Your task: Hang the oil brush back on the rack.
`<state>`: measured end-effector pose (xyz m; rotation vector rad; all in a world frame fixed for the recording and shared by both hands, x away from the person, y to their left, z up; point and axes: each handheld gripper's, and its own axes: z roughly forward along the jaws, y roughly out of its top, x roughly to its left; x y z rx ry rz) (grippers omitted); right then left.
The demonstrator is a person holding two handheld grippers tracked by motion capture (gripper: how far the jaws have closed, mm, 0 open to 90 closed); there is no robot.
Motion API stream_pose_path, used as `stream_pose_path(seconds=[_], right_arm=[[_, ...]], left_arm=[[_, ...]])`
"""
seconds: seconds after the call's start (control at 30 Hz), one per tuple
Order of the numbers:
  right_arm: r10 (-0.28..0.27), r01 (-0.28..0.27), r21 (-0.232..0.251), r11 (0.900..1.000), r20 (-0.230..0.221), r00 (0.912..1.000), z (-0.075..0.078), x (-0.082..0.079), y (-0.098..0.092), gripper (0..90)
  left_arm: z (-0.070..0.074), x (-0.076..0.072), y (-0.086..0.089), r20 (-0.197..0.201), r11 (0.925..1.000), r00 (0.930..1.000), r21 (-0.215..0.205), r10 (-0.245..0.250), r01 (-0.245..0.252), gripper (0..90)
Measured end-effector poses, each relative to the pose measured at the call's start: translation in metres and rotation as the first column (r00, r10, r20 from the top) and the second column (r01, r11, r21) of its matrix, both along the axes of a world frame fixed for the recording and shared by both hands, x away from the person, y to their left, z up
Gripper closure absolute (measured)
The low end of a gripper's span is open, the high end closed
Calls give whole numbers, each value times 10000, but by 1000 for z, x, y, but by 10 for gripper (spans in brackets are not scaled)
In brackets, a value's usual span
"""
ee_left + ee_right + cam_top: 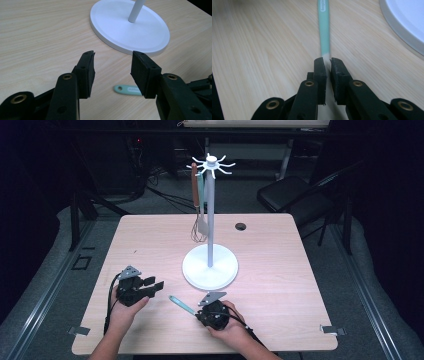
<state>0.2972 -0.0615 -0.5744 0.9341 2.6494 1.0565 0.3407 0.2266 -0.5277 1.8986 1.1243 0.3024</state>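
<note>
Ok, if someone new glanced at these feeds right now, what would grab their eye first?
Probably the tall white hanging stand at the table's middle, with a brown-handled whisk and a mint utensil dangling from its spoked top. Next, near the front edge, the right gripper has its jaws closed on a mint-green utensil handle lying on the wood. The left gripper rests open beside it, holding nothing.

text: small raised lettering | on: mint-green handle (323,27) | legibility: too blurred to read
</note>
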Motion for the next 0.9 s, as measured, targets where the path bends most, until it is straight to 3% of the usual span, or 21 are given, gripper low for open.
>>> stream_pose_path(seconds=[0.23, 0.33, 0.5, 0.67, 0.83, 0.9], right_arm=[[39, -39, 21, 10000, 49, 10000, 0, -6, -47, 831], [24, -24, -161, 9999, 17, 10000, 2, -6, -63, 831], [-54, 54, -20, 10000, -101, 9999, 1, -12, -85, 830], [-191, 189, -69, 9998, -179, 9997, 2, -14, -87, 823], [-238, 238, 123, 9996, 26, 9997, 3, -9, -77, 786], [-193, 193, -9, 9998, 116, 9997, 3, -5, -71, 785]], left_arm=[[-1, 0, -1, -17, 10000, 10000, 33, 27, -27, 535], [0, 0, -2, -41, 10000, 10000, 19, -33, 33, 535], [0, -1, -3, -16, 10000, 10000, 25, -41, 41, 535], [0, -1, -3, -27, 10000, 10000, -6, -57, 57, 535], [-1, -1, -5, -84, 10000, 9999, -23, -74, 74, 535], [-1, -1, -5, -104, 9999, 9999, -4, -104, 104, 535]])
